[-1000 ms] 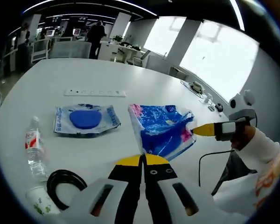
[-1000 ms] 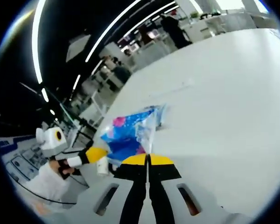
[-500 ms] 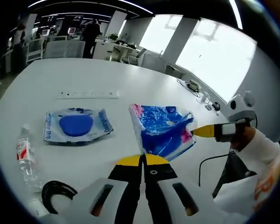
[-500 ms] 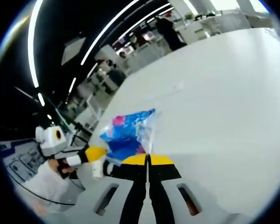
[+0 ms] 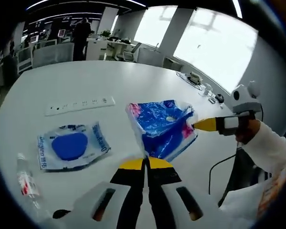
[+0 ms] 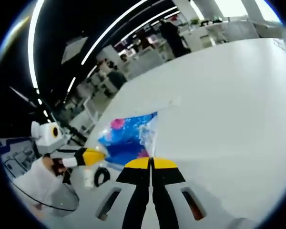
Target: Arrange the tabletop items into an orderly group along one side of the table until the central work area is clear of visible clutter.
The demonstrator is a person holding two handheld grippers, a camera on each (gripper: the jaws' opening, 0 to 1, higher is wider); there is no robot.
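Observation:
A crumpled blue and pink plastic bag (image 5: pixel 162 126) hangs stretched between my two grippers above the white table (image 5: pixel 133 81). My left gripper (image 5: pixel 145 161) is shut on its near edge. My right gripper (image 5: pixel 196 125) comes in from the right, shut on the bag's far corner. In the right gripper view the same bag (image 6: pixel 126 138) sits just ahead of my right gripper (image 6: pixel 151 161), and my left gripper (image 6: pixel 101 155) pinches it from the left. A clear packet with a blue disc (image 5: pixel 71 145) lies flat on the table to the left.
A white power strip (image 5: pixel 78 103) lies beyond the packet. A water bottle (image 5: pixel 26 183) and a black cable coil (image 5: pixel 62 213) lie at the near left edge. A paper cup (image 6: pixel 89 176) stands beside the coil (image 6: pixel 102 175). Office desks and people stand far behind.
Both grippers keep their hold on the bag. The left view has swung, so packet, bottle and coil slid toward its lower left. The cup and coil have come into the right view.

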